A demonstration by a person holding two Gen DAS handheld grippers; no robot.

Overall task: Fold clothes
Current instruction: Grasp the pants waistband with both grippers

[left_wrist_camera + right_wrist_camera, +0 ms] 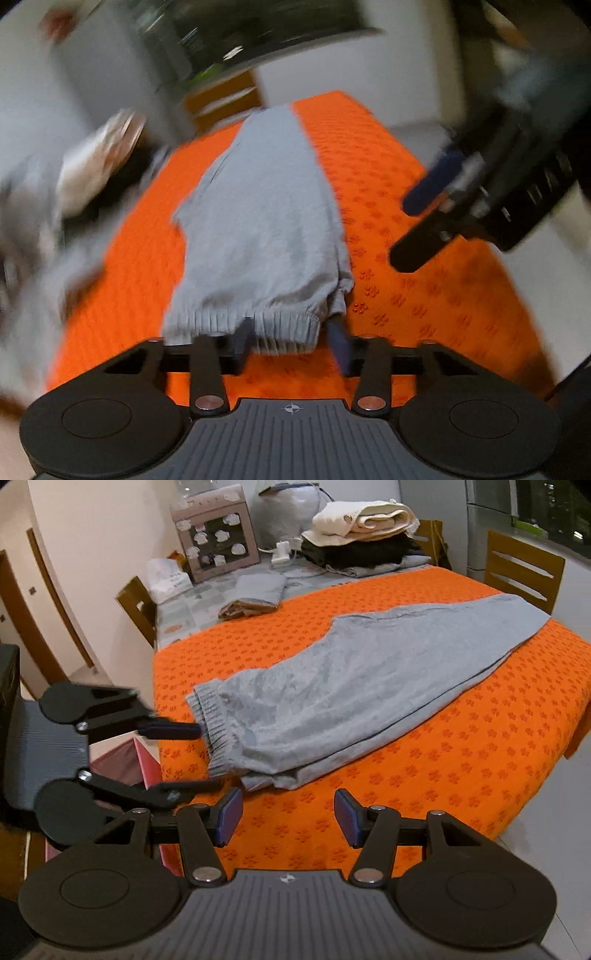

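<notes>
Grey sweatpants (369,672), folded lengthwise, lie across the orange flower-print cloth (443,768) on the table. Their elastic waistband (212,731) points to the table's left end. My left gripper (205,757) is open there, one finger on each side of the waistband edge. The blurred left wrist view shows the same: the waistband (258,325) sits between the spread fingers of the left gripper (291,341), and the sweatpants (266,214) stretch away. My right gripper (288,818) hangs open over the cloth near the front edge, holding nothing. It also appears as the right gripper (413,225) beside the pants.
A stack of folded clothes (362,528), a patterned box (214,531) and a small folded grey item (262,587) sit at the far end. Wooden chairs (521,572) (138,605) stand around the table. A pink box (125,764) is below the left edge.
</notes>
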